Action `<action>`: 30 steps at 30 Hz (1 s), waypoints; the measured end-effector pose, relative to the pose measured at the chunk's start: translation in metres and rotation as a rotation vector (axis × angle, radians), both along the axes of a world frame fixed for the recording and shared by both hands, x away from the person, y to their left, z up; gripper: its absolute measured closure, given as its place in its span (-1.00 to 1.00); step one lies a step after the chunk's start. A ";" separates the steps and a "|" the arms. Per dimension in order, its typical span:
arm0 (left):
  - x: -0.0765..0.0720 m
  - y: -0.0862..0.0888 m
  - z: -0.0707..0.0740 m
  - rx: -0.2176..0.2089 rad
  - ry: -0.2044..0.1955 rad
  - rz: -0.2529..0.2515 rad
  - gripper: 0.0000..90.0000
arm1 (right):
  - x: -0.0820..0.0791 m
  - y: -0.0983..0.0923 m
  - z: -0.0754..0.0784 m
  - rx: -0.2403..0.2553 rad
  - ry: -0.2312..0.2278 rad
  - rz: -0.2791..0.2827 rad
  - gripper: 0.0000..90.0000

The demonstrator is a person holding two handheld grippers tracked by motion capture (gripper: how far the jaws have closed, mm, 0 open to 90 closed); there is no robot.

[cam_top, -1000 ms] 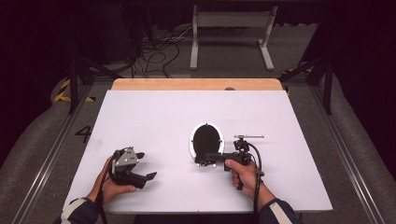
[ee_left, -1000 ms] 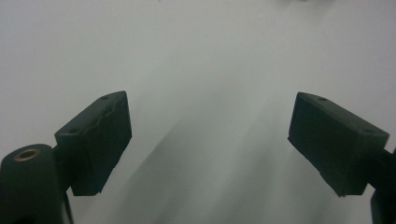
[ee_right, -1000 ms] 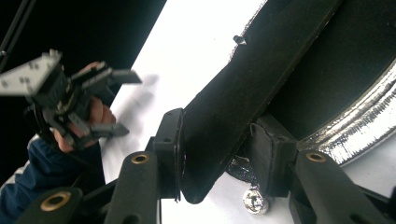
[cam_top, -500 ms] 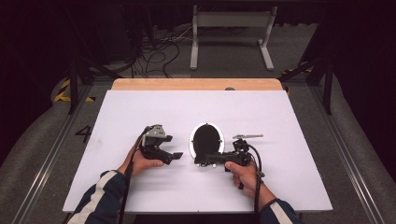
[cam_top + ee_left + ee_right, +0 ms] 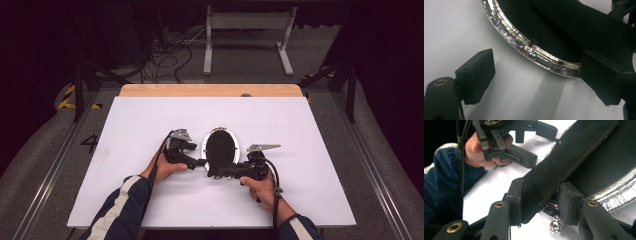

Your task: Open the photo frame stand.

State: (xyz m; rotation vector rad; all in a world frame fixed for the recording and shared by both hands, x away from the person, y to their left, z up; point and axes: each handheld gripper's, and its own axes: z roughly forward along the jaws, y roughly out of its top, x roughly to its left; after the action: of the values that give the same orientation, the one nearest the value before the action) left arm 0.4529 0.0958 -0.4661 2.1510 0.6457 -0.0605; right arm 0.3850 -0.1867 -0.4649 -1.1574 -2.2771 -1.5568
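Already the oval picture frame (image 5: 220, 148) is lying back-up near the middle of the white worktop (image 5: 140, 125), its silver embossed rim (image 5: 534, 52) resting on the surface and its black backing facing up. The black easel stand (image 5: 559, 167) on that backing is gripped by the right claw (image 5: 541, 202), whose jaws are closed on the strip's edge, one on each side; a small silver ball foot (image 5: 555, 227) is seen just below the grip. The stand appears lifted off the backing at an angle, so the opening of the stand is judged begun but not finished. The left claw (image 5: 536, 82) is held open, one jaw over bare worktop and the other beside the rim near a small metal tab (image 5: 533, 42); nothing is gripped by it. In the high view the left claw (image 5: 198, 161) is seen close to the frame's left edge, touching or not cannot be told. Left to do, as judged: frame steadied by the left claw, stand swung fully out, frame set upright.
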 end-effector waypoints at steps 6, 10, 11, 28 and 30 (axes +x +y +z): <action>0.005 -0.005 0.005 -0.067 0.041 -0.010 -0.67 | -0.005 0.004 0.005 -0.048 -0.092 0.034 0.31; 0.008 -0.004 0.004 -0.092 0.064 -0.011 -0.67 | -0.006 0.004 0.005 -0.051 -0.105 0.040 0.31; 0.008 -0.004 0.003 -0.093 0.073 -0.004 -0.67 | -0.006 0.004 0.005 -0.049 -0.106 0.041 0.31; 0.008 0.004 0.005 -0.146 0.100 -0.048 -0.41 | -0.007 0.002 0.006 -0.053 -0.134 0.068 0.31; 0.008 0.006 0.006 -0.158 0.085 -0.040 -0.32 | -0.007 0.002 0.006 -0.059 -0.137 0.069 0.31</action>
State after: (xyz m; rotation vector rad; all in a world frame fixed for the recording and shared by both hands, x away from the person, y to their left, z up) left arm 0.4611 0.1020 -0.4596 2.0171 0.6256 -0.2191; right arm 0.3778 -0.1851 -0.4587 -1.0027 -2.4367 -1.5997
